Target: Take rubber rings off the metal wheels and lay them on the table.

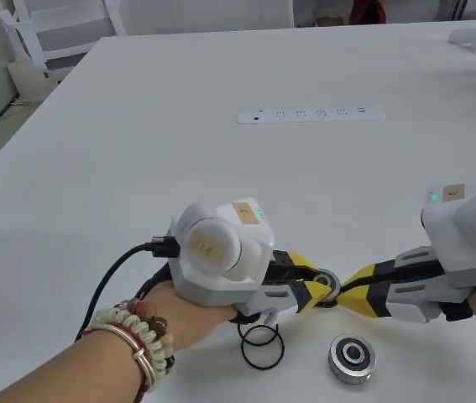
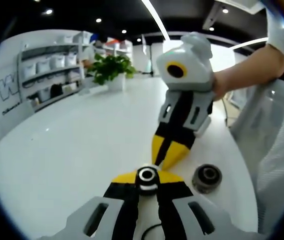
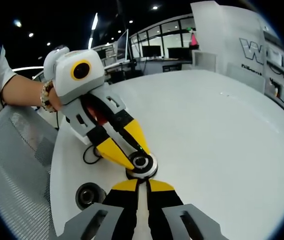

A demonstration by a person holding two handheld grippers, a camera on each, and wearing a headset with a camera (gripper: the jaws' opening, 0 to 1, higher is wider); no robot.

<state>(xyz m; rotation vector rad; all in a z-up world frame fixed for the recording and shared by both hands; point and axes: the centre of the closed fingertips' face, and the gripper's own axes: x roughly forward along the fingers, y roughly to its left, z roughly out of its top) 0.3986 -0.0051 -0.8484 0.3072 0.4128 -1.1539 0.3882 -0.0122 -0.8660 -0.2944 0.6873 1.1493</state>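
Left claw (image 2: 147, 182) is closed on a metal wheel (image 3: 140, 163), held over the counter (image 1: 221, 185). Right claw (image 3: 140, 186) is shut, tips at the wheel's rim; whether it pinches the rubber ring is unclear. Risks: a shallow pinch slipping off, or the pull twisting the wheel out of the left grip onto the loose rings (image 1: 261, 344).

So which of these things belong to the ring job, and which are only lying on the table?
Job: held metal wheel; second metal wheel; loose rubber rings.
Lying about: power strip; white object at the far edge.
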